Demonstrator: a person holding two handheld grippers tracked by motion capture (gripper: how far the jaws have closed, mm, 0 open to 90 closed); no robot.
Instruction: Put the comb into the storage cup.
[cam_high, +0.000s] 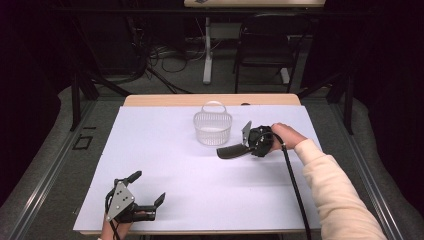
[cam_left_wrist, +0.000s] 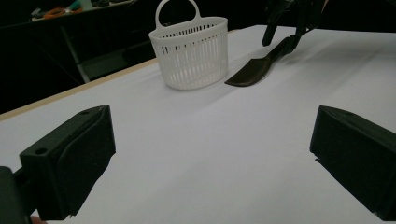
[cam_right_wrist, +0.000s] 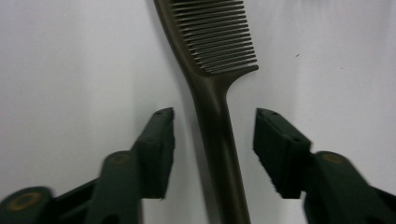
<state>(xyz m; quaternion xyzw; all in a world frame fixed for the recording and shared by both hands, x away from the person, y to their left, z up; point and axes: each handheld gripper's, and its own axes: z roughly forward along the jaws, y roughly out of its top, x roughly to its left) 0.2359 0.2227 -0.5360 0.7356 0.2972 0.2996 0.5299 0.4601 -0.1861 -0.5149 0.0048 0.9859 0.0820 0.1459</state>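
High view shows a white table with a dark comb lying flat on it, just in front of a white slotted basket that stands upright near the far edge. The right gripper is at the handle end of the comb, held by a hand with a light sleeve that comes from the lower right. In the right gripper view the comb lies on the white surface with its teeth pointing away, and its handle passes between the two black jaws; there is a visible gap on each side of the handle, so the pads do not press on it and the gripper is half spread around it. From the left gripper view the comb is just beside the basket, apparently not touching it. The left gripper rests near the front left corner of the table, well apart from the comb. Its jaws stand wide apart, with nothing between them except the bare table.
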